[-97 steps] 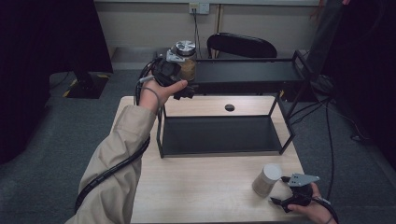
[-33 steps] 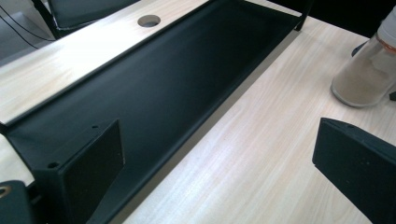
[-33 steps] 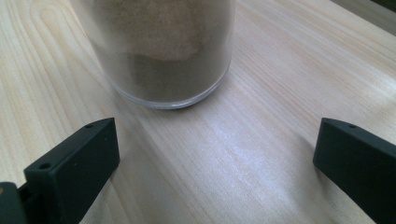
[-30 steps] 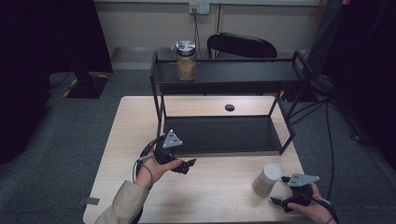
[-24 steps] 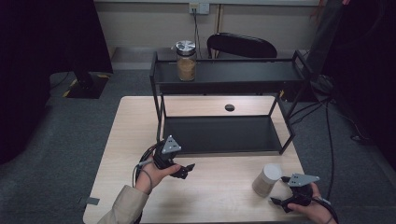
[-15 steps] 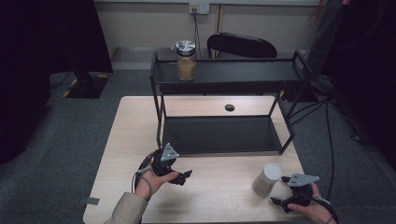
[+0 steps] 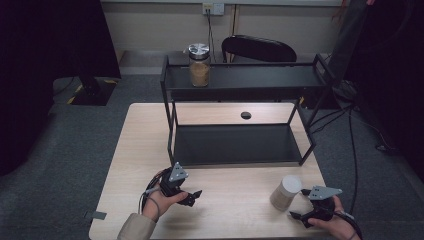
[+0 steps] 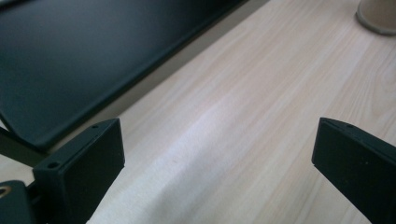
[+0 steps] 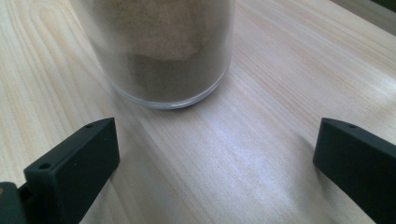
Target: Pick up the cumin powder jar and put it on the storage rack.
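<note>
A glass jar (image 7: 199,65) of tan powder with a metal lid stands on the top shelf of a black two-tier rack (image 7: 240,80). A second jar (image 7: 285,192) with a pale lid stands on the wooden table (image 7: 140,140) at the front right; its glass base (image 9: 163,51) is close ahead of my right gripper (image 9: 215,163). My right gripper (image 7: 301,217) rests open on the table just right of that jar. At the front left my left gripper (image 7: 192,196) lies low on the table, open and empty, its jaws wide apart (image 8: 215,172).
The rack's lower tray (image 7: 235,145) lies just beyond my left gripper, its edge (image 8: 93,79) close on the left. A round cable hole (image 7: 245,115) is in the table behind the rack. A dark chair (image 7: 259,50) stands past the table.
My left gripper let go of the jar on the top shelf, came down to the front left of the table and slid a little nearer the front edge. The right gripper stayed still.
</note>
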{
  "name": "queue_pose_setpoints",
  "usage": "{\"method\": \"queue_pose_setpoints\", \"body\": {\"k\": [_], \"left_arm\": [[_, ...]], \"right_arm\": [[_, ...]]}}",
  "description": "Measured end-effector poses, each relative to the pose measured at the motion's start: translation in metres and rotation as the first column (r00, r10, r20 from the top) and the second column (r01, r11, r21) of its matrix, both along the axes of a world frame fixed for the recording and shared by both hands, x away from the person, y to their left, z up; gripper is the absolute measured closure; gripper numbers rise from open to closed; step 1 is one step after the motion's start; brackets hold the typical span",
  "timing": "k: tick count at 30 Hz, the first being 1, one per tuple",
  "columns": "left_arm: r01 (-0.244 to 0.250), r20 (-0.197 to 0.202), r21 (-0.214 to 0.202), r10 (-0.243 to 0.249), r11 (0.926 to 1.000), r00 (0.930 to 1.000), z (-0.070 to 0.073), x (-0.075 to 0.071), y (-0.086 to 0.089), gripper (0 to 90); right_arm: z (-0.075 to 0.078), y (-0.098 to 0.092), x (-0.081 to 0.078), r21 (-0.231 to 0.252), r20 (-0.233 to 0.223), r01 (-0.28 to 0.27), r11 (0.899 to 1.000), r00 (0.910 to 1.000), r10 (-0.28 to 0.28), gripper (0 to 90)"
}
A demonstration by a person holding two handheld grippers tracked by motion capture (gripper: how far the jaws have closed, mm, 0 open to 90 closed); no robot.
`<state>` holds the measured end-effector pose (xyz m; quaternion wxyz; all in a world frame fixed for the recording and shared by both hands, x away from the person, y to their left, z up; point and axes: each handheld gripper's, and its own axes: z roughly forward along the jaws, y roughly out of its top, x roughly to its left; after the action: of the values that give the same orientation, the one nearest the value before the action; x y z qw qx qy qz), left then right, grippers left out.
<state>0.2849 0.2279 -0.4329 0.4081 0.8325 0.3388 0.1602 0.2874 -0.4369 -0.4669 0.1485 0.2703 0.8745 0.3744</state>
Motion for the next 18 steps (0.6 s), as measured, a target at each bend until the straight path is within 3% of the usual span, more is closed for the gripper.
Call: {"method": "queue_pose_setpoints", "body": {"k": [7,18], "left_arm": [[-0.002,-0.04,0.016,0.002,0.9999,0.9992,-0.019,-0.003,0.005,1.6],[-0.018,-0.043,0.045,0.02,0.9988,0.9989,-0.032,-0.01,0.009,1.9]], "right_arm": [[0.0,0.0,0.0,0.0,0.0,0.001,1.0,1.0,-0.001,0.0],[0.0,0.0,-0.001,0.0,0.0,0.003,1.0,1.0,-0.003,0.0]]}}
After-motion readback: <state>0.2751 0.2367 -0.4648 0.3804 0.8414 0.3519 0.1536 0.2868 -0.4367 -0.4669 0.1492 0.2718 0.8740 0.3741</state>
